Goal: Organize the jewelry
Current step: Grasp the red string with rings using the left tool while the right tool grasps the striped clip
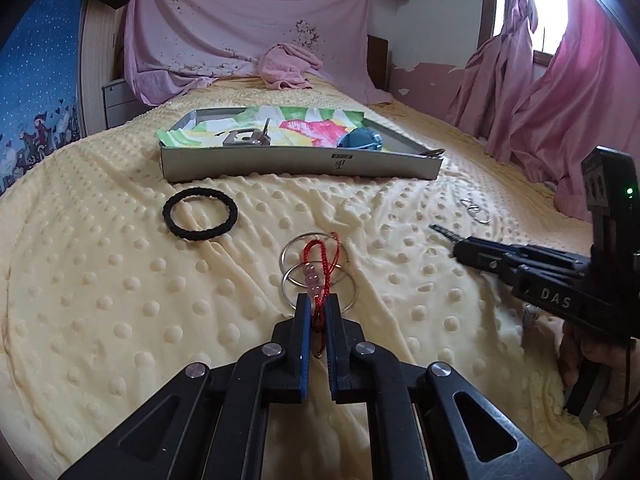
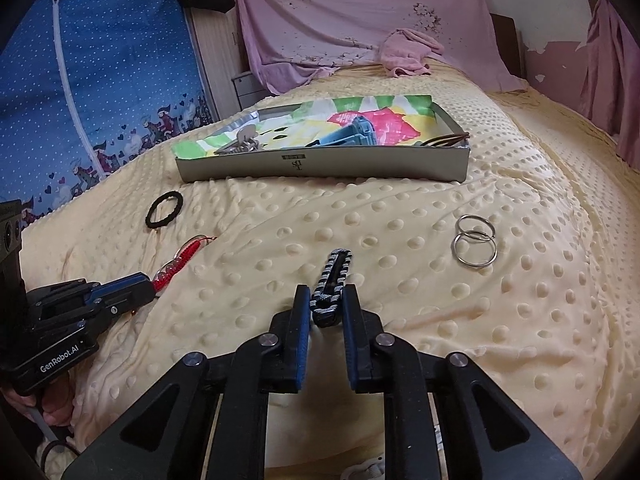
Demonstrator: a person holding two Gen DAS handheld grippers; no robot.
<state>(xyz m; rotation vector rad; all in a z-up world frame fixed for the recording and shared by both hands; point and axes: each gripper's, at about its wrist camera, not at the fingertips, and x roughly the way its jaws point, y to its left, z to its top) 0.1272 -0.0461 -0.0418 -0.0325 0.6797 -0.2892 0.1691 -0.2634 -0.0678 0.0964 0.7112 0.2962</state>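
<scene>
Jewelry scattered over yellow dotted blanket [image 2: 400, 320], before grey tray [image 1: 300, 164] lined with bright printed cloth. Both tools held low and level, aimed up the bed. Left gripper [image 1: 317, 312], "GenRobot.AI" legible on its side in the right view, clamped on red cord bracelet [image 1: 318, 270] with pink beads, draped across two large silver hoops [image 1: 320, 280]. Right gripper [image 2: 327, 304], marked "DAS" in the left view, closed against black-and-white striped hair clip [image 2: 333, 280], clip poking forward between the fingers. Black hair tie [image 1: 200, 214] apart to the left, near the tray. Two smaller linked silver rings [image 2: 475, 246] well right of the clip.
</scene>
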